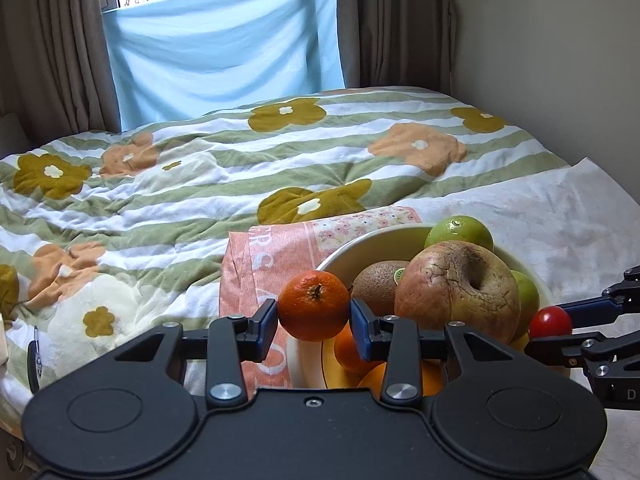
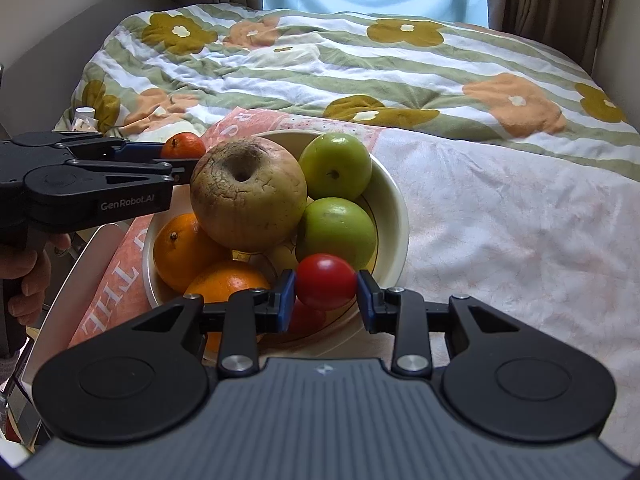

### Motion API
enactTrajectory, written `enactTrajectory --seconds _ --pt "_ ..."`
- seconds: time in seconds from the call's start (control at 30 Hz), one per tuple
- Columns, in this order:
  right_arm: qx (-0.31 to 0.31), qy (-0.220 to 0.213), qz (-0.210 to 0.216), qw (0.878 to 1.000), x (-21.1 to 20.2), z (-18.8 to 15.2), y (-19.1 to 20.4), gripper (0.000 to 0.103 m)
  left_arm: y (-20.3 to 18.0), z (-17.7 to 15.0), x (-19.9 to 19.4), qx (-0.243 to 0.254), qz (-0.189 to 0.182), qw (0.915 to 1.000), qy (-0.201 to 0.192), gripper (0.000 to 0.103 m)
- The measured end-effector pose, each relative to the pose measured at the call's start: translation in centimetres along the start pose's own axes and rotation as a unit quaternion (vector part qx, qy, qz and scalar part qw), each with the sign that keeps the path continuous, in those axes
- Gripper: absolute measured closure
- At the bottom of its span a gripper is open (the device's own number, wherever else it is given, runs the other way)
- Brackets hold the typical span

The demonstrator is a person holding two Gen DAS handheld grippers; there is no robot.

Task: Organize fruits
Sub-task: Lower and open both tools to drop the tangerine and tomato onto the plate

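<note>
A cream bowl point(image 2: 394, 204) on the bed holds a big wrinkled apple point(image 2: 248, 194), two green apples point(image 2: 336, 166), oranges point(image 2: 180, 248) and a kiwi point(image 1: 378, 286). My left gripper point(image 1: 313, 312) is shut on a small tangerine point(image 1: 313, 304) over the bowl's left rim; it also shows in the right wrist view point(image 2: 182, 156). My right gripper point(image 2: 326, 296) is shut on a red tomato point(image 2: 326, 282) over the bowl's near edge; the tomato shows at the right in the left wrist view point(image 1: 550, 322).
The bowl point(image 1: 384, 240) rests on an orange patterned cloth point(image 1: 260, 264) and a white sheet point(image 2: 500, 220). A flowered quilt point(image 1: 200, 184) covers the far bed. A blue curtain point(image 1: 220, 52) and a wall lie beyond. A white tray edge point(image 2: 76, 264) is at left.
</note>
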State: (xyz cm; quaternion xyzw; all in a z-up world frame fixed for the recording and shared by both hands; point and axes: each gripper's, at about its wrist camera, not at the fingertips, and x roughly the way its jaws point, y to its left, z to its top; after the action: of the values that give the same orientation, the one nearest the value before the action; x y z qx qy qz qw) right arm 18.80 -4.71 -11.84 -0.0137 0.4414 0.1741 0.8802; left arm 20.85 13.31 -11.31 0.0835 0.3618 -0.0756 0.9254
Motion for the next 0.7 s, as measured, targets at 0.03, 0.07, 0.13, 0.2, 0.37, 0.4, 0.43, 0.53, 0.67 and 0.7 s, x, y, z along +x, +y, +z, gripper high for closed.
enactTrajectory --seconds 0.03,0.07,0.13,0.2,0.37,0.4,0.43,0.53,0.67,0.7 --pt "0.0 0.0 -0.001 1.0 -0.1 0.0 0.0 0.055 0.0 0.0 0.0 0.003 -0.001 1.0 -0.004 0.041" --pt "0.001 -0.001 -0.002 1.0 -0.1 0.0 0.0 0.055 0.0 0.1 -0.1 0.005 0.001 0.9999 -0.01 0.034" --pt "0.004 -0.001 -0.005 1.0 -0.2 0.0 -0.1 0.055 0.1 0.2 -0.3 0.007 0.005 0.9998 -0.016 0.027" --pt "0.007 -0.002 -0.009 1.0 -0.5 -0.1 -0.2 0.055 0.4 0.4 -0.7 0.0 0.003 0.9999 -0.016 0.025" --pt "0.007 -0.008 -0.016 1.0 -1.5 0.0 -0.2 0.055 0.7 0.4 -2.2 -0.004 0.003 0.9997 -0.022 0.022" --pt "0.004 -0.008 -0.016 1.0 -1.6 0.0 -0.1 0.055 0.7 0.4 -2.5 -0.005 0.004 0.9997 -0.022 0.022" --pt "0.001 -0.008 -0.017 1.0 -1.7 0.0 0.0 0.055 0.7 0.4 -2.9 -0.007 0.004 0.9997 -0.023 0.022" --pt "-0.007 -0.009 -0.016 1.0 -1.8 0.1 0.4 0.055 0.7 0.2 -4.1 -0.012 0.005 0.9996 -0.026 0.022" --pt "-0.011 -0.015 -0.01 1.0 -1.7 0.2 0.9 0.055 0.5 -0.2 -5.5 -0.006 0.012 0.9994 -0.03 0.022" --pt "-0.013 -0.016 -0.011 1.0 -1.7 0.2 1.0 0.055 0.4 -0.3 -5.8 -0.005 0.013 0.9994 -0.031 0.021"
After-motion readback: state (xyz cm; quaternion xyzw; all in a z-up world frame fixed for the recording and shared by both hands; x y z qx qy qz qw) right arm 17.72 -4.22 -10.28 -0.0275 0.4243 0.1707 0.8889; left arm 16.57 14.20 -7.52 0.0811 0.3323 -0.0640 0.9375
